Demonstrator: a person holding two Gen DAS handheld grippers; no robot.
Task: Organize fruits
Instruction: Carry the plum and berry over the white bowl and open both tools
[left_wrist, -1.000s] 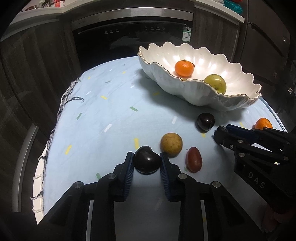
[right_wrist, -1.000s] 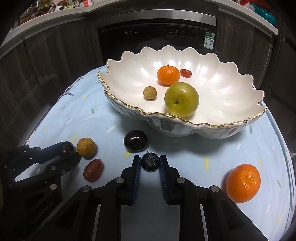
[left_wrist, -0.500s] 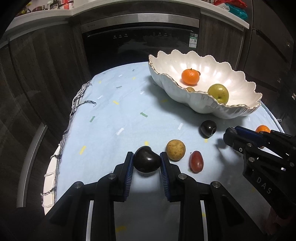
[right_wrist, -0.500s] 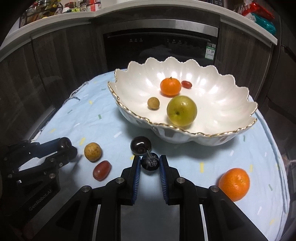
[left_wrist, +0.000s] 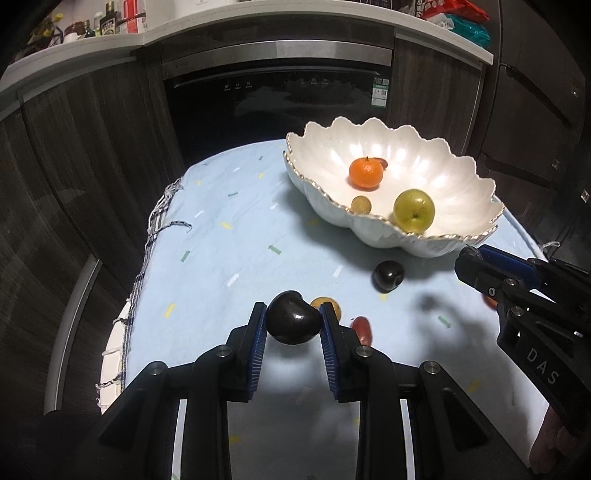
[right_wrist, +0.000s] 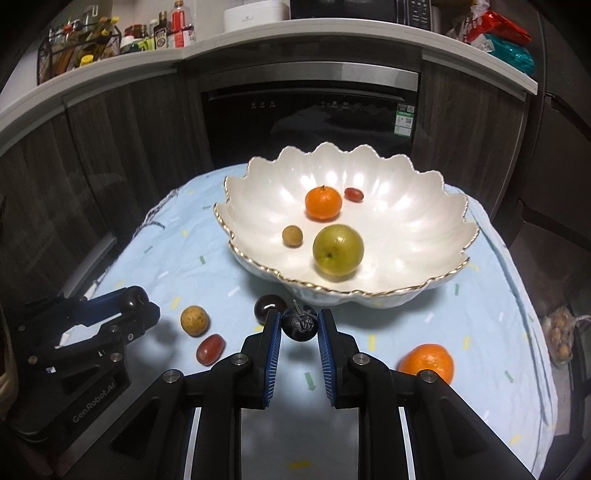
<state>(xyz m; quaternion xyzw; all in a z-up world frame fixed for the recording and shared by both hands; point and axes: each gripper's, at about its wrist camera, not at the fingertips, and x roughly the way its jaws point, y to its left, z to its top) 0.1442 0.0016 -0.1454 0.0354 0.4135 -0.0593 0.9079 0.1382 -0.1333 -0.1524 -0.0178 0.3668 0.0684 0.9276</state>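
A dark plum (left_wrist: 293, 323) is clamped between the blue pads of the left gripper (left_wrist: 293, 325) and a small wrinkled dark fruit (right_wrist: 300, 324) by the right gripper (right_wrist: 300, 326), both held above the blue cloth (right_wrist: 480, 314) near the white bowl (right_wrist: 424, 221).

Your work surface is a table covered by a pale blue cloth (right_wrist: 177, 240) with small coloured dashes and a frayed left edge. Directly on it you have a white scalloped bowl (right_wrist: 436, 206) with a gold rim, a dark plum (right_wrist: 267, 306) just before it, a tan round fruit (right_wrist: 194, 320) beside a small red oblong fruit (right_wrist: 210, 349), and an orange (right_wrist: 426, 363) well to the right.
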